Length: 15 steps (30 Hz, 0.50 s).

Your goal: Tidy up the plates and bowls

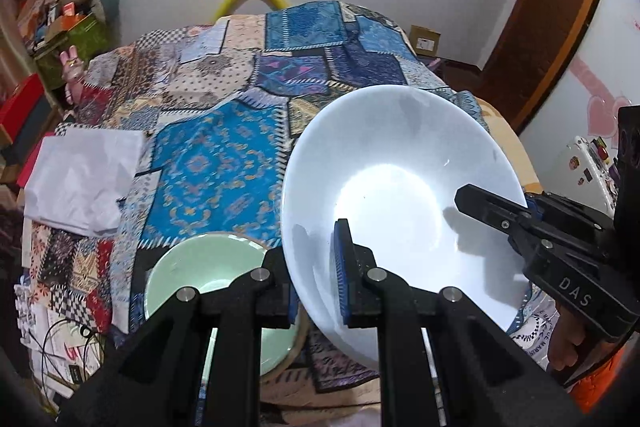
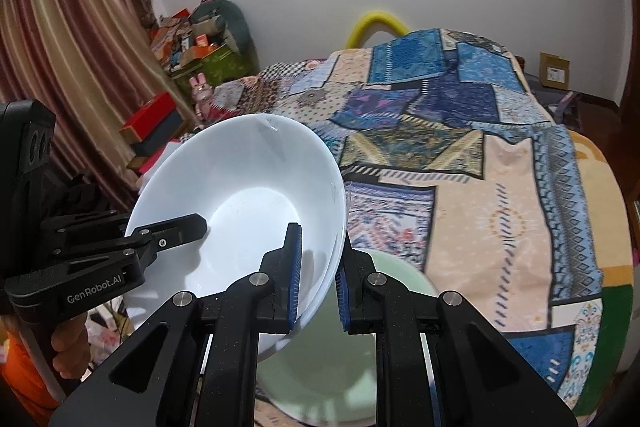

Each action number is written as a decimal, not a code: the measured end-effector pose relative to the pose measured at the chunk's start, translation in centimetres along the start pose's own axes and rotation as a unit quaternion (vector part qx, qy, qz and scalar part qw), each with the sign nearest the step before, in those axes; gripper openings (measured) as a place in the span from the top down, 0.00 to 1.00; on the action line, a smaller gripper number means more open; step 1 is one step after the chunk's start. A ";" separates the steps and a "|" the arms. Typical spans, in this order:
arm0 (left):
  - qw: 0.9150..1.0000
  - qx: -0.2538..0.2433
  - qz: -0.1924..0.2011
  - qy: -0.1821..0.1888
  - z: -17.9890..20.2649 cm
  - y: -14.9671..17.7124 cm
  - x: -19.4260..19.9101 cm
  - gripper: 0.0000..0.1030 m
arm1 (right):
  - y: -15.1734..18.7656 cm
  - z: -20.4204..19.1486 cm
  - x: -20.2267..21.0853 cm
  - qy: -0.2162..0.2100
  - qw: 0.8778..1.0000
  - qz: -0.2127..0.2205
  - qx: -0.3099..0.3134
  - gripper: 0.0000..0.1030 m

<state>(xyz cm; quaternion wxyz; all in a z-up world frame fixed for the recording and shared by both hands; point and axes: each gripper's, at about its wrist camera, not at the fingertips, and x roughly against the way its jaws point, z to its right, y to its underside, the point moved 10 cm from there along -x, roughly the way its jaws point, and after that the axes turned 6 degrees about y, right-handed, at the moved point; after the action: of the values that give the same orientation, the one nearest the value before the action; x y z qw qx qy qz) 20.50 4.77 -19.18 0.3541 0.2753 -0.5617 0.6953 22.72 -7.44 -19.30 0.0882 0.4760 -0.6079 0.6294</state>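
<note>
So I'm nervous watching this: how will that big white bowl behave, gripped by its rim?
The large glossy white bowl looks rigid and probably ceramic or glass, so likely breakable. Its shiny glaze may slip in the pads. Each hand-held gripper pinches opposite rim edges, and it already hangs tilted.

Left gripper (image 1: pixel 318 291), right gripper (image 2: pixel 318 291): jaws clamped, angled downward

A large white bowl (image 1: pixel 400 195) is held tilted above the patchwork-covered bed, its glossy empty inside facing the near side, clamped at opposite rims. Below it to the left, a pale green bowl (image 1: pixel 208 267) sits upright and empty.
</note>
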 end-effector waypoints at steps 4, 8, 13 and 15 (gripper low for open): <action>1.000 0.007 0.002 -0.007 -1.9 1.1 0.6 0.86 | 0.4 -1.8 -0.7 -0.007 1.000 -0.008 0.013 0.86; 1.000 0.011 0.002 -0.017 -3.6 2.0 0.9 0.86 | 0.6 -3.5 -1.6 -0.013 1.000 -0.014 0.024 0.86; 0.999 0.029 -0.004 -0.023 -6.0 3.2 1.0 0.86 | 1.5 -5.6 -2.9 -0.023 0.999 -0.029 0.035 0.86; 0.999 0.034 -0.006 -0.026 -6.9 3.7 0.9 0.86 | 2.0 -6.2 -3.5 -0.027 0.998 -0.036 0.037 0.86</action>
<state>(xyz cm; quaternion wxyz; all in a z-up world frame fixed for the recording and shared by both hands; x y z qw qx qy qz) 17.10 11.22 -22.13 0.3341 0.3088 -0.5451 0.7042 20.17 -0.98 -21.93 0.0770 0.5173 -0.5685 0.6350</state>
